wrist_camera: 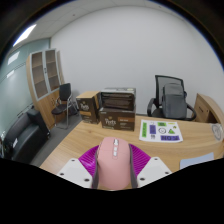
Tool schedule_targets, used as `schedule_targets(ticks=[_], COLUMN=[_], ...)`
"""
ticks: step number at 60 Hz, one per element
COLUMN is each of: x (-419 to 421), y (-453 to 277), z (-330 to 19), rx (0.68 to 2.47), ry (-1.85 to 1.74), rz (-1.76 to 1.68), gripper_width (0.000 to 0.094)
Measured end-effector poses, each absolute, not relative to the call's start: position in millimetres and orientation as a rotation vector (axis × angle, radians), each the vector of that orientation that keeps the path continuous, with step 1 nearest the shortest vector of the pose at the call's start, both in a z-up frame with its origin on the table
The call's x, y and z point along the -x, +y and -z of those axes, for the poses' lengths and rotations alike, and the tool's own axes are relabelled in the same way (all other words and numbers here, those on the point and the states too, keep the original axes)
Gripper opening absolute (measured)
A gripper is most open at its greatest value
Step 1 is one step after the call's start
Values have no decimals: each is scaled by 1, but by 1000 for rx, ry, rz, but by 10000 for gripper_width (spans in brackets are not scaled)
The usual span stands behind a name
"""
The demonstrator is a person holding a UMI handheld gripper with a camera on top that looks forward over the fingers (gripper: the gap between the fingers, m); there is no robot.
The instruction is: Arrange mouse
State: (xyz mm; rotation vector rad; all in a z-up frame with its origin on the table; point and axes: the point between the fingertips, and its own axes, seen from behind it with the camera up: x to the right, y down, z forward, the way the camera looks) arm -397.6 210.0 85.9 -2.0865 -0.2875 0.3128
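A pink mouse (113,164) with a grey scroll wheel sits between my gripper's (112,170) two fingers, its front end pointing away from me. The magenta pads (90,158) press against both of its sides, so the gripper is shut on it. The mouse is held up in the air above the floor and the near end of a wooden desk (190,146). The fingertips are hidden behind the mouse.
A white and green mat (160,131) lies on the wooden desk to the right. Beyond are a black office chair (170,101), a low cabinet with a box on it (117,110), another chair (66,103) and wooden shelves (45,80).
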Motion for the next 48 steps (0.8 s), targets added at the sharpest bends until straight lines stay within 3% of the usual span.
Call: schedule_targets(ticks=[8, 14, 18, 25, 33, 40, 48], x=[323, 223, 157, 68, 35, 33, 32], y=[230, 240, 240, 217, 193, 185, 185], z=[-180, -201, -182, -105, -28, 5, 6], rx=[1955, 1934, 1976, 2119, 2257, 2283, 2256], ry=[-242, -201, -146, -53, -17, -32, -5], rz=[-262, -107, -17, 51, 49, 19, -9], gripper_width=[440, 438, 437, 437, 439, 441, 441])
